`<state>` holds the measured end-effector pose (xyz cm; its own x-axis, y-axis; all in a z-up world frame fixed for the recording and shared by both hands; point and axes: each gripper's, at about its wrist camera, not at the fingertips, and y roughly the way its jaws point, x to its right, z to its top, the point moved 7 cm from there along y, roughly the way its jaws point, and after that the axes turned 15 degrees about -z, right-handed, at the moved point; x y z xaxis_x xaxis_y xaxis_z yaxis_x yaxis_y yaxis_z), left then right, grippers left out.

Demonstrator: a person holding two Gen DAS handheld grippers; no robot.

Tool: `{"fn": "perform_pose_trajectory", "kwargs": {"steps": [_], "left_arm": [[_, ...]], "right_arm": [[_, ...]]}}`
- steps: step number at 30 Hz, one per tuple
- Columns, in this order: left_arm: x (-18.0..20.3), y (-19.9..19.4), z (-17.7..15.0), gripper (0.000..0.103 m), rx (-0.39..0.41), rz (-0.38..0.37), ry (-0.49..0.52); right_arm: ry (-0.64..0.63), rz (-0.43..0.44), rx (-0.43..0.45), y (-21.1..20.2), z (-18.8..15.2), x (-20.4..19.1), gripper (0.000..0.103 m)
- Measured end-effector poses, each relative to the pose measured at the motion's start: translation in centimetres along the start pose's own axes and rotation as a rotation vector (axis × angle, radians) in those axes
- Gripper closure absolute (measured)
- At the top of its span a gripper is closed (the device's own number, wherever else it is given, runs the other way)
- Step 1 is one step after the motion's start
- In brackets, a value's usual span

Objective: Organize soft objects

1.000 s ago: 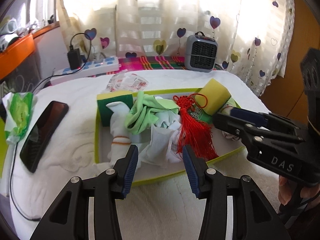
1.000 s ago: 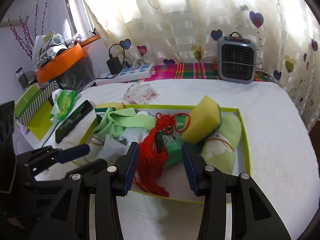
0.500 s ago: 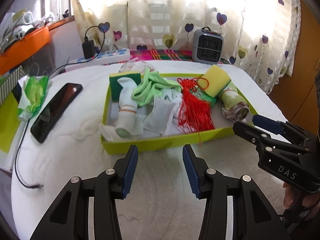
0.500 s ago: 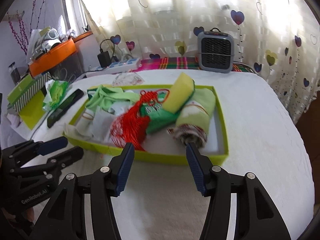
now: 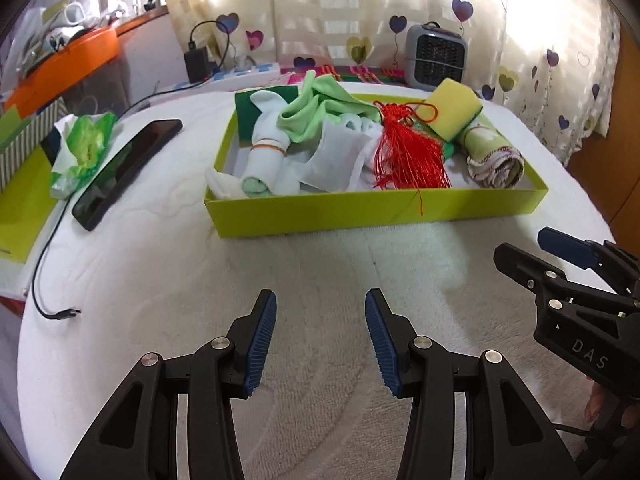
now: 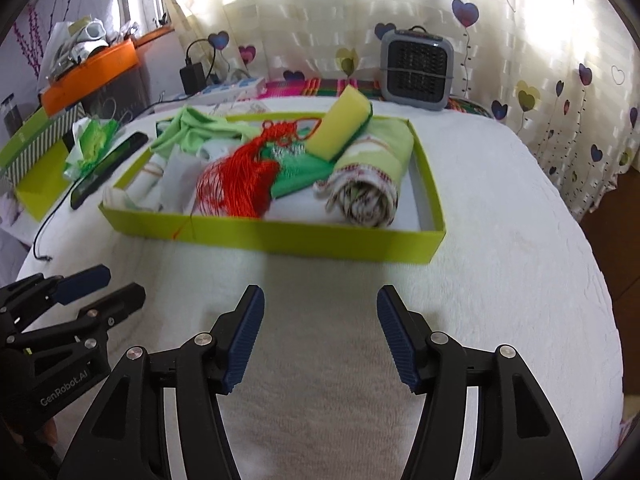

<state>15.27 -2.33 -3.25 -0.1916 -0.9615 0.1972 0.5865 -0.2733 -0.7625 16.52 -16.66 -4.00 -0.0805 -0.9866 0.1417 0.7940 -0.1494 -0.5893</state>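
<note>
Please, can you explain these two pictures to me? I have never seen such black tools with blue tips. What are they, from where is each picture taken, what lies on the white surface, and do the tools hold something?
No robot arm is here: a person holds a two-finger tool in each hand, with a wide-angle camera looking along its fingers. One picture comes from the left gripper, the other from the right gripper; each also sees the other tool at its side. On the white cover stands a green box with a rolled sock, a red tassel, a yellow sponge and a rolled towel. Beside it lies a dark phone. Both grippers are open and empty; the right one's jaws have just been opening.
</note>
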Motion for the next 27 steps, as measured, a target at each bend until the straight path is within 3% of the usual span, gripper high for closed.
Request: {"fn": "perform_pose_trajectory", "kwargs": {"steps": [20,27], "left_arm": [[0.3,0.5,-0.9,0.055,0.026,0.045,-0.035],[0.3,0.5,-0.8,0.054,0.029,0.038,-0.042]], "right_arm": [[0.012,-0.073,-0.052,0.7,-1.7,1.1,0.042],[0.025,-0.078,-0.063,0.9,-1.9,1.4,0.034]]}}
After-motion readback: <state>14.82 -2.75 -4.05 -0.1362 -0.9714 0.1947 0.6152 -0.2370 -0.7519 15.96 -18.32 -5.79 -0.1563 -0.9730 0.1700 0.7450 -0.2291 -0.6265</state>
